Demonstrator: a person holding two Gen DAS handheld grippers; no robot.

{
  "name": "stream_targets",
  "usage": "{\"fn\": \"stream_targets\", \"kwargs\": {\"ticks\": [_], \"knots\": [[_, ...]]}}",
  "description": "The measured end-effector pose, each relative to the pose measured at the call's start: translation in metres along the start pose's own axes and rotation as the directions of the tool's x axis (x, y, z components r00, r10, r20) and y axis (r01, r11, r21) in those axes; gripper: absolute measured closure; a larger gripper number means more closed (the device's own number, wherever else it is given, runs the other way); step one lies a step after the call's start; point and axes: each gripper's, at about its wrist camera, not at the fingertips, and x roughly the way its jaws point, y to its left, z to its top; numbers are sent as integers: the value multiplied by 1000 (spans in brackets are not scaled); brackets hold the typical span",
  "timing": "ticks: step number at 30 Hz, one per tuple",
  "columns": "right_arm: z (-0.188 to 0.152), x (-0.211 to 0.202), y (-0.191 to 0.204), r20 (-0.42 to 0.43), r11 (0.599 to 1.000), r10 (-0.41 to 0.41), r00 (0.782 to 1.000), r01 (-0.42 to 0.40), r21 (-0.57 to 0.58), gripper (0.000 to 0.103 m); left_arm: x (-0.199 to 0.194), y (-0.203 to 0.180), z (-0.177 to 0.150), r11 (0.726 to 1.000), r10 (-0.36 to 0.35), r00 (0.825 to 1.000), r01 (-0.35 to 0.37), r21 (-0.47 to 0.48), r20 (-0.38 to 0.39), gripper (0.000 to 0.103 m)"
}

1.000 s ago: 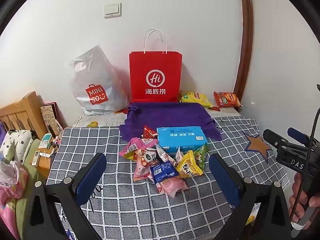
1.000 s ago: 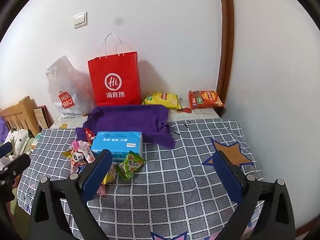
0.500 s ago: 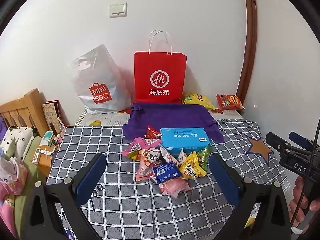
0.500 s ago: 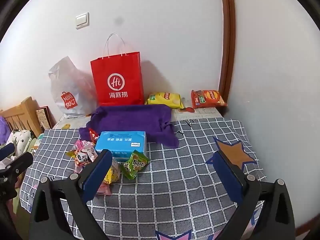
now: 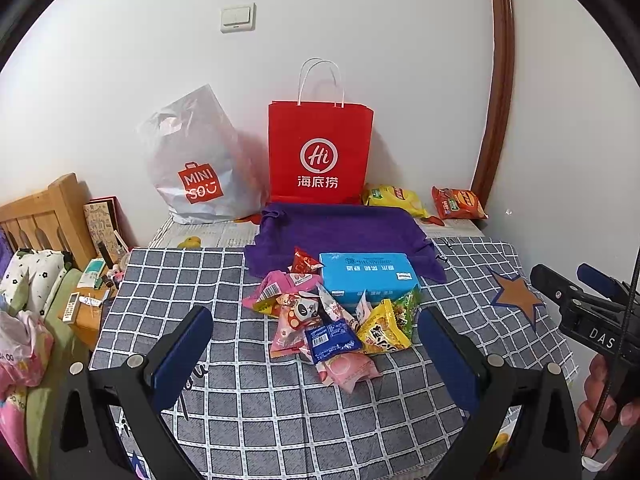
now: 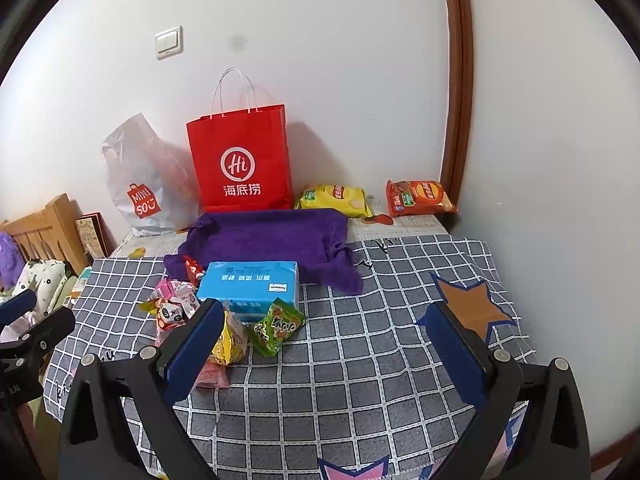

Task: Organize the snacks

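Observation:
A heap of small snack packets lies on the checked tablecloth in front of a blue box. It shows in the right wrist view too, with a green packet and the blue box. A purple cloth lies behind. My left gripper is open and empty, held above the near side of the heap. My right gripper is open and empty, over the cloth right of the heap; it also shows in the left wrist view.
A red paper bag and a grey plastic bag stand against the wall. A yellow chip bag and an orange chip bag lie at the back right. A wooden bed frame and clutter are left.
Both grippers have shifted slightly left and back, so the scene sits a little further right in each view. Nothing on the table has moved.

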Motion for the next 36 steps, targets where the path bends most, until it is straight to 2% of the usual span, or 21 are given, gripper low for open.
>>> {"fn": "stream_targets", "kwargs": {"ticks": [36], "knots": [[1,-5,9,10,1000,7,1000,-7,0,3,-5,-3,-1,1000,-7,1000,7,3,10,0]]}}
